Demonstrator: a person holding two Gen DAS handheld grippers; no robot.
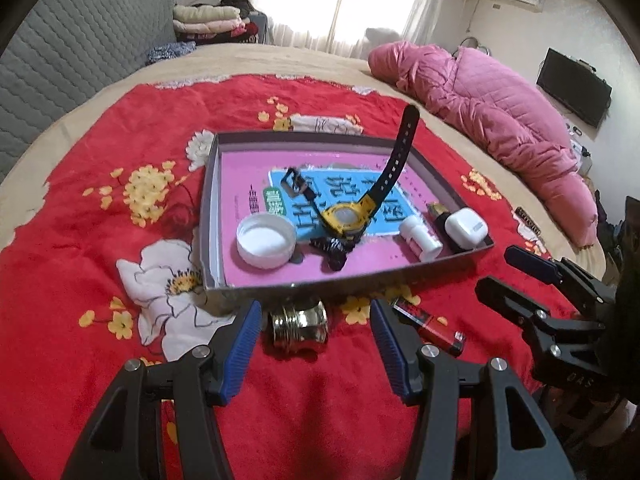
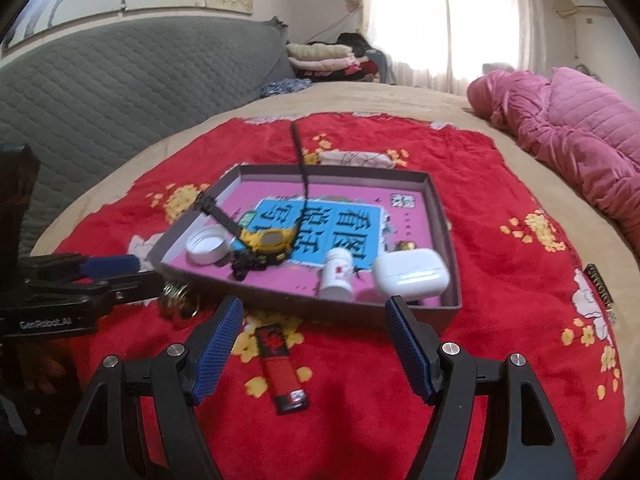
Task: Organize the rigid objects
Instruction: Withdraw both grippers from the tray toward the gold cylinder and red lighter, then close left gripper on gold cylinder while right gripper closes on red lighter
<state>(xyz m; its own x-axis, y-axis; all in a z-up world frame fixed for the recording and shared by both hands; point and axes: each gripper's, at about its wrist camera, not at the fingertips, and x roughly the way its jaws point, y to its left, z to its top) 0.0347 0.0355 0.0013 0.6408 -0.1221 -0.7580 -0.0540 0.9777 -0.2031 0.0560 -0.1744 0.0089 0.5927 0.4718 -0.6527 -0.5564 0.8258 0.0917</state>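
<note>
Approach phase: left claw (image 1: 316,336) stands wide with nothing between its pads, hanging above a brass-coloured metal fitting (image 1: 298,326) that lies on the red floral blanket (image 1: 100,152), just outside the near wall of the shallow box (image 1: 344,278). Right claw (image 2: 316,346) is likewise wide and empty, over a red lighter (image 2: 282,368) lying on the blanket near the same wall. Both items appear to be the remaining ones to go into the box. Judgement for the left side: lower so the pads bracket the fitting across its ribbed body, centre it, then close; being round and smooth, it may roll or slip if caught off-centre. The lighter looks best taken across its narrow width. Box already holds a white cap (image 1: 266,240), a yellow watch (image 1: 346,216) with one strap standing upright, a small white bottle (image 1: 420,238), a white earbud case (image 1: 466,226) and a dark crumpled item (image 1: 334,250). Obstacles: the near wall must be cleared on lifting, the upright strap could snag, and free floor is mostly toward the far side. A pink quilted jacket (image 1: 500,112) lies well apart on the bed.
</note>
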